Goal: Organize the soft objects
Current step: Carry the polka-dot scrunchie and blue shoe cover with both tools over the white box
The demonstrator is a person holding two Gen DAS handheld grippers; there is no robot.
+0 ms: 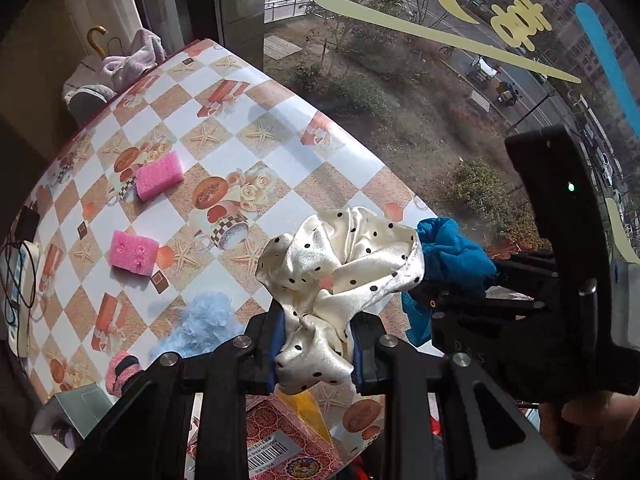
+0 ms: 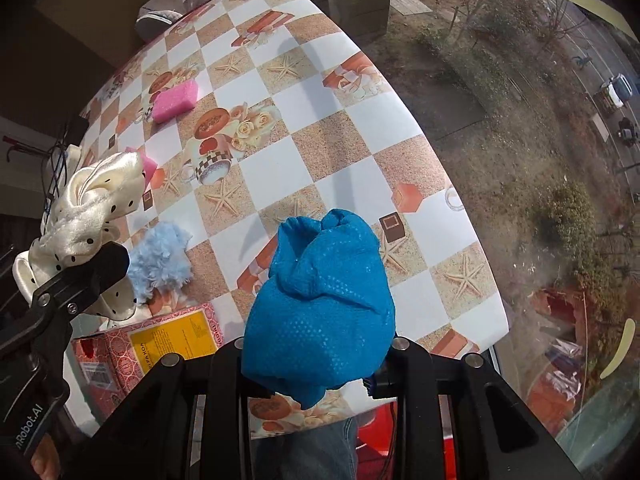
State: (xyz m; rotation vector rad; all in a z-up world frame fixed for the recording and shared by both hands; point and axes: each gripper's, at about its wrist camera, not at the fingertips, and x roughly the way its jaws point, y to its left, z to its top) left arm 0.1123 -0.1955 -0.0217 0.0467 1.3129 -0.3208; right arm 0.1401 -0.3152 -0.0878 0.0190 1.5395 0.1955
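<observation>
Both pairs of jaws clamped: left gripper (image 1: 316,340) on cream polka-dot scrunchie (image 1: 340,264), right gripper (image 2: 316,372) on blue scrunchie (image 2: 320,300), raised above checkered counter (image 2: 320,120) at lower centre.

Glossy cream satin scrunchie (image 1: 340,276), black-dotted. Matt blue cloth (image 2: 320,316), finely dimpled weave. Porous pink foam sponges (image 1: 160,175). Fluffy pale-blue puff (image 2: 162,262). Smooth, slightly shiny printed table cover (image 2: 320,128). Printed cardboard box (image 2: 160,344). Matt black plastic gripper fingers (image 1: 260,356), metal pins.
</observation>
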